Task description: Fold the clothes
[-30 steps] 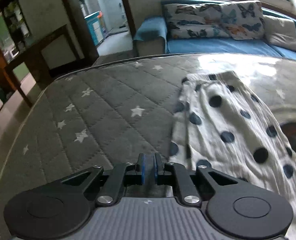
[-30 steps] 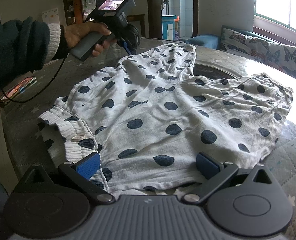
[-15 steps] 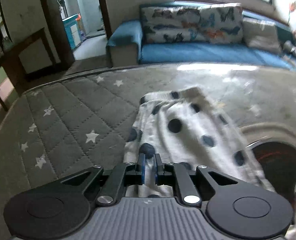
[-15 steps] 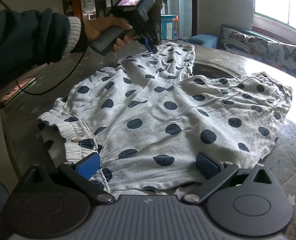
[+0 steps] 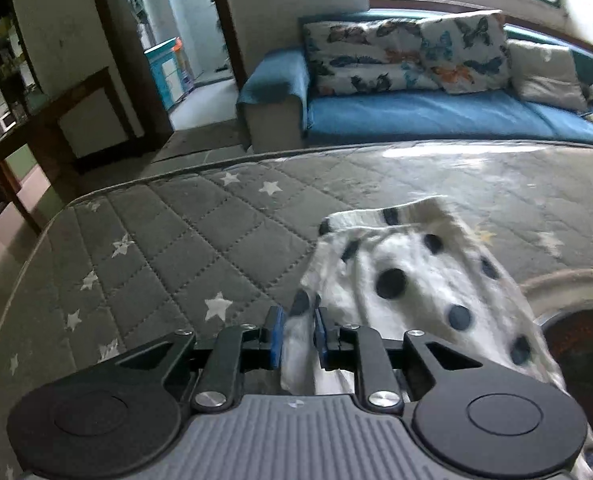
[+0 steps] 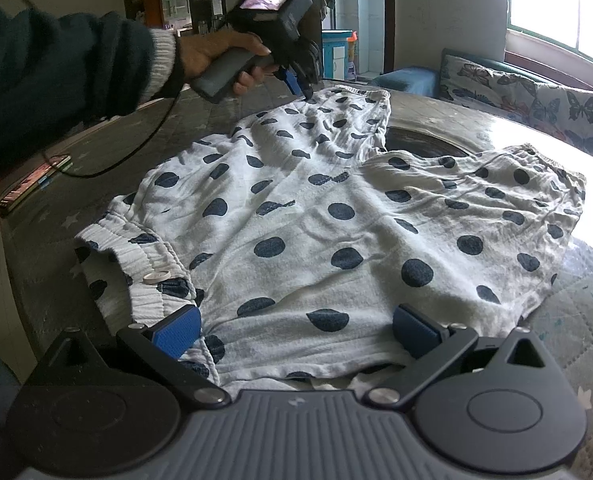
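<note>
I find the white cotton shorts with dark blue polka dots (image 6: 316, 220) spread flat on the grey quilted star-print table cover (image 5: 168, 248), waistband with its white button toward my right gripper, both legs reaching away toward the far edge; the fabric lies wrinkled but unfolded. My left gripper (image 5: 298, 332) sits at the hem corner of the far left leg; its jaws are opening, with a fold of the dotted cloth between the blue pads (image 5: 274, 336) — the cloth fills the gap and touches both pads. In the right wrist view the same gripper (image 6: 300, 84) shows at that hem, held by a hand (image 6: 216, 52) in a dark sleeve with a pale ribbed cuff. My right gripper (image 6: 296, 330) stands wide apart over the near edge of the shorts, holding nothing; its blue pads (image 6: 176, 330) lie against the cloth on either side. A blue sofa with butterfly-print cushions (image 5: 416, 92) stands beyond the table.
</note>
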The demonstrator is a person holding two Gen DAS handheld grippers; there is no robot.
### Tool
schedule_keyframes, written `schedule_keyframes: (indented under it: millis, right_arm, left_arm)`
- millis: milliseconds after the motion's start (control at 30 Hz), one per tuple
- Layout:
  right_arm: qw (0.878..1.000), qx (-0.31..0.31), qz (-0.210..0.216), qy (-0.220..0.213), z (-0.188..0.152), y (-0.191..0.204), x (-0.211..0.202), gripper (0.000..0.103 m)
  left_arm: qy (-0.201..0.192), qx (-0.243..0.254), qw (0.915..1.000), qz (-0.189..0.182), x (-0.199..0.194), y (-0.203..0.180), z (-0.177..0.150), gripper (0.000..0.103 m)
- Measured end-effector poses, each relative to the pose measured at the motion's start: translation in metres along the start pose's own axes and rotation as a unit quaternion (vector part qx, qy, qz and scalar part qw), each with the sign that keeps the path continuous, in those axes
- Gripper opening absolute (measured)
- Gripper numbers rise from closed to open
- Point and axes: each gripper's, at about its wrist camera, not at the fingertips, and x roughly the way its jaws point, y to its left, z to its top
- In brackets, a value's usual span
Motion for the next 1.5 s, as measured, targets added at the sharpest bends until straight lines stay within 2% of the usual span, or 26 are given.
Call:
schedule_keyframes:
  millis: [267, 467, 667, 733, 933, 1000, 1100, 1167, 1333, 1500]
  right_arm:
    - [1.000, 0.006, -0.006, -0.005, 0.000, 0.001, 0.001, 0.103]
    - [1.000, 0.009, -0.011, -0.009, -0.001, 0.003, -0.001, 0.103]
    - [1.000, 0.009, -0.017, -0.010, -0.001, 0.005, -0.001, 0.103]
    - [1.000, 0.008, -0.018, -0.010, -0.001, 0.005, -0.001, 0.103]
    - [1.000, 0.013, -0.021, -0.006, -0.001, 0.005, -0.005, 0.103]
    - [1.000, 0.018, -0.021, -0.008, 0.001, 0.005, -0.009, 0.102]
    - [0.999, 0.020, -0.019, -0.023, 0.006, 0.007, -0.016, 0.101]
    - [0.999, 0.011, -0.018, -0.025, 0.009, 0.012, -0.016, 0.100]
    - [1.000, 0.001, -0.009, -0.006, 0.005, 0.021, -0.011, 0.095]
    - [1.000, 0.008, 0.001, 0.004, -0.009, 0.022, -0.021, 0.095]
  left_arm:
    - [0.006, 0.005, 0.9990, -0.044, -0.068, -0.002, -0.051, 0.024]
    - [0.019, 0.027, 0.9971, -0.069, -0.111, -0.019, -0.105, 0.024]
    - [0.023, 0.038, 0.9981, -0.042, -0.125, -0.019, -0.146, 0.024]
    - [0.017, 0.042, 0.9987, -0.023, -0.129, -0.017, -0.152, 0.026]
    - [0.010, 0.028, 0.9995, 0.005, -0.139, -0.004, -0.162, 0.026]
    - [0.003, 0.016, 0.9999, -0.002, -0.149, -0.001, -0.162, 0.026]
    - [-0.028, 0.015, 0.9992, -0.023, -0.175, -0.009, -0.164, 0.026]
    - [-0.039, 0.016, 0.9979, -0.049, -0.188, -0.018, -0.166, 0.026]
    - [-0.035, 0.067, 0.9922, -0.099, -0.201, -0.056, -0.186, 0.026]
    - [-0.012, 0.090, 0.9906, -0.102, -0.194, -0.066, -0.212, 0.026]
